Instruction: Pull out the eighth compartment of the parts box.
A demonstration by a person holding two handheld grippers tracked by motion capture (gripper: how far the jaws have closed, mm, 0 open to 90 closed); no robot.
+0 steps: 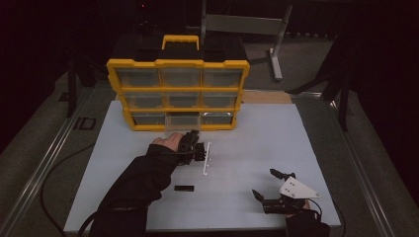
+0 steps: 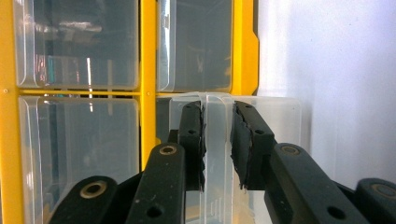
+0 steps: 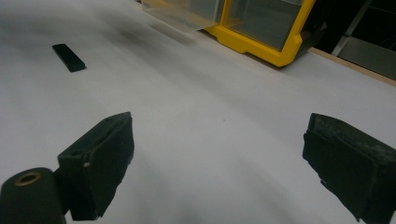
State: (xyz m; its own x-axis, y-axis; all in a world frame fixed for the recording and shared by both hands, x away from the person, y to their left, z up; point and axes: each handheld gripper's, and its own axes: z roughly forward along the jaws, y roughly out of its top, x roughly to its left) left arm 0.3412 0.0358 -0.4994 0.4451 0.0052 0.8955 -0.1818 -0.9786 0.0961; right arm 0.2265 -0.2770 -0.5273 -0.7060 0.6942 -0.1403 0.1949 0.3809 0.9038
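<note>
A yellow organizer (image 1: pixel 178 63) with three rows of clear drawers stands upright at the back of the white table (image 1: pixel 276 133). My left gripper (image 1: pixel 192 134) is turned on its side at the bottom row, near the middle drawer. In the left gripper view its jaws (image 2: pixel 217 109) are shut on the upright pull tab (image 2: pixel 215 140) of a clear drawer (image 2: pixel 273 109) that sticks out a little from the frame. My right gripper (image 1: pixel 263 181) rests near the table's front right, open, with bare table between its fingers (image 3: pixel 219 140).
A small flat black piece (image 1: pixel 184 188) (image 3: pixel 68 57) lies on the table in front of the left forearm. A thin white strip (image 1: pixel 206 158) shows just right of the left gripper. A metal stand (image 1: pixel 274 54) is behind the table.
</note>
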